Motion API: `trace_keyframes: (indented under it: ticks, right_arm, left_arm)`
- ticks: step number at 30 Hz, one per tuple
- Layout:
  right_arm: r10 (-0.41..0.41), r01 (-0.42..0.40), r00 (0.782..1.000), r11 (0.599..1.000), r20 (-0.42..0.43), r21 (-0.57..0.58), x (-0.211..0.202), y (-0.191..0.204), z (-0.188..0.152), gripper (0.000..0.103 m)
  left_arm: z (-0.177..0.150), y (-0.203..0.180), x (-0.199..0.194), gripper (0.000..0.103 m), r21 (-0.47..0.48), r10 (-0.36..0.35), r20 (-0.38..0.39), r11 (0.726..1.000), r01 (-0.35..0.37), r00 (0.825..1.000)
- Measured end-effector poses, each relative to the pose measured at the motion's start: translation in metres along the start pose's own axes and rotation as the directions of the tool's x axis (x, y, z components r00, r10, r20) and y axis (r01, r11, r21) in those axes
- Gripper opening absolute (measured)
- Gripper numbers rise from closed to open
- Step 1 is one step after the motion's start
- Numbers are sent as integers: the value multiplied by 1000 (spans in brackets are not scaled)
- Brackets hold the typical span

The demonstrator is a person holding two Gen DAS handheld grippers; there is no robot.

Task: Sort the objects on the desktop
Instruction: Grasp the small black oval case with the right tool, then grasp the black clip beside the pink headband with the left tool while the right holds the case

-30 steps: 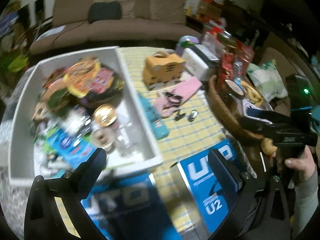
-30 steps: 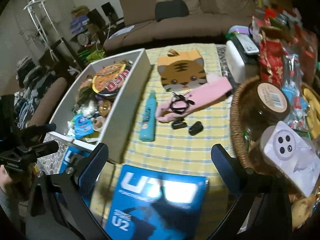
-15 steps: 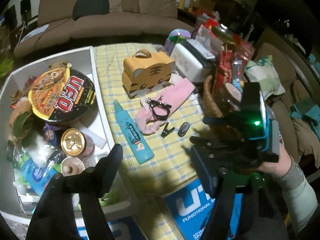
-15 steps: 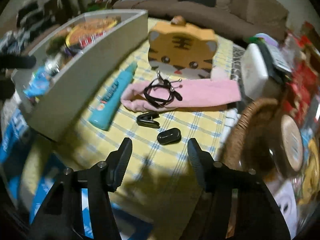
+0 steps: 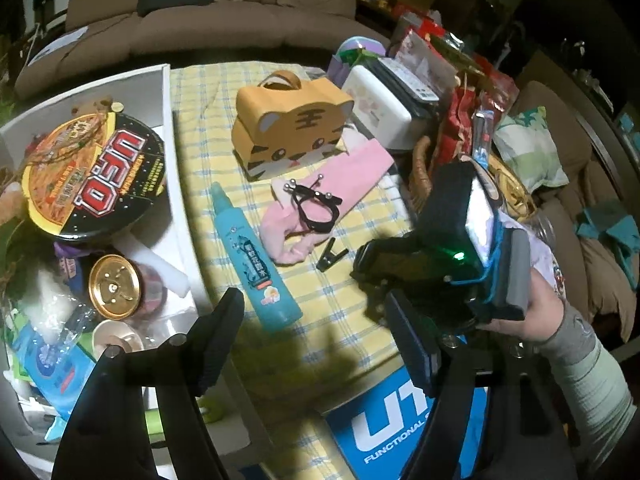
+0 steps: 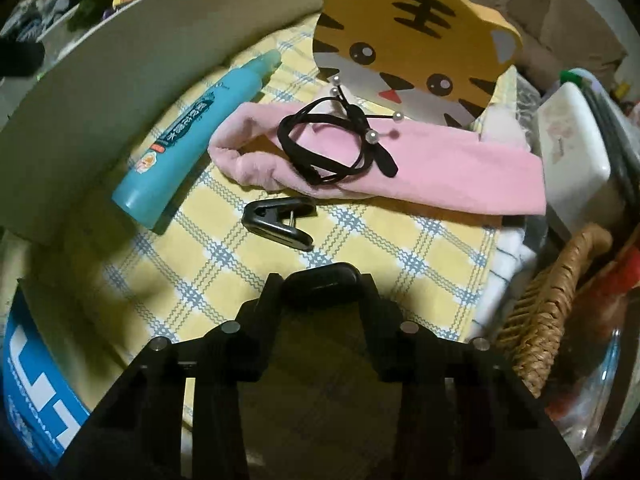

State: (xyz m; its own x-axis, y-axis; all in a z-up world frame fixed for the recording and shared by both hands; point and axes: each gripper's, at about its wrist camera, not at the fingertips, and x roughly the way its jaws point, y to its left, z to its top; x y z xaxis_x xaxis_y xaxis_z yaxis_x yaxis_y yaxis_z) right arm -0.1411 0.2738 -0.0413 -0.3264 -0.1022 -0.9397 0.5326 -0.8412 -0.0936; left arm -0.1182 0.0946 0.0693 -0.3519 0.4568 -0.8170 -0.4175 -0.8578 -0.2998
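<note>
In the right wrist view my right gripper [image 6: 320,292] is low over the yellow checked cloth [image 6: 400,264], its jaws closing. A small black oval piece [image 6: 320,280] sits between them, and both fingers touch its ends. Just beyond lie a black clip [image 6: 280,222], a teal bottle [image 6: 188,140] and a pink headband [image 6: 440,168] with a black pearl hair tie [image 6: 332,148] on it. My left gripper [image 5: 316,332] hovers over the cloth near the teal bottle [image 5: 256,256], jaws opening, nothing between them.
A white bin [image 5: 168,128] full of items, among them a UFO noodle bowl [image 5: 92,176], stands on the left. Behind the headband sits a tiger-faced box [image 5: 292,120]. A wicker basket [image 6: 552,300] and a white box [image 6: 572,160] crowd the right. A blue box [image 5: 400,432] lies at the near edge.
My right gripper has dropped to the cloth, rolled, and closed in around the black oval piece. My left gripper has shifted from the bin toward the cloth and its jaws have narrowed.
</note>
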Motion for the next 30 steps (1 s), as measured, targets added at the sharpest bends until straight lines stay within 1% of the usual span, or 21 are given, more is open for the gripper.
trace_keyframes:
  ticks: [2,5,8,9,11,13,14,16,19,21,22,23,25,30]
  right_arm:
    - [18,-18,1000,1000,19,18,-9,-3,-3,36]
    - [38,-43,996,997,85,60,-43,-8,-12,36]
    - [75,-98,980,988,184,120,-92,-18,-25,36]
    - [87,-121,972,981,220,150,-112,-24,-32,36]
    - [97,-153,959,969,268,195,-139,-36,-39,36]
    - [123,-198,944,954,307,226,-160,-48,-38,36]
    - [138,-223,936,945,325,239,-170,-53,-44,36]
    - [151,-244,928,937,340,251,-183,-58,-46,36]
    - [157,-257,926,929,343,267,-190,-63,-56,36]
    - [169,-274,922,921,348,277,-189,-66,-63,36]
    - [180,-287,919,915,351,283,-188,-68,-66,36]
    - [186,-296,917,910,352,289,-184,-70,-68,36]
    - [195,-303,918,906,346,295,-175,-70,-71,36]
    - [221,-325,916,898,334,297,-157,-65,-74,36]
  left_arm:
    - [2,-10,4,75,30,14,-12,999,-13,1000]
    - [5,-26,15,75,66,43,-44,997,-40,998]
    - [10,-43,31,75,73,71,-70,995,-65,995]
    - [12,-47,37,75,77,75,-76,995,-69,994]
    - [15,-59,55,75,101,80,-99,992,-70,992]
    - [18,-67,74,75,127,100,-127,988,-84,987]
    - [20,-68,82,74,127,102,-141,988,-85,985]
    - [24,-63,99,74,98,96,-171,992,-80,981]
    - [31,-56,118,74,82,103,-199,993,-88,975]
    - [31,-54,126,70,93,107,-215,992,-89,971]
    - [31,-53,131,63,100,115,-230,991,-94,966]
    - [31,-52,136,57,106,120,-241,990,-97,963]
    - [31,-51,142,57,123,138,-248,986,-111,959]
    - [28,-53,153,53,159,158,-254,980,-120,954]
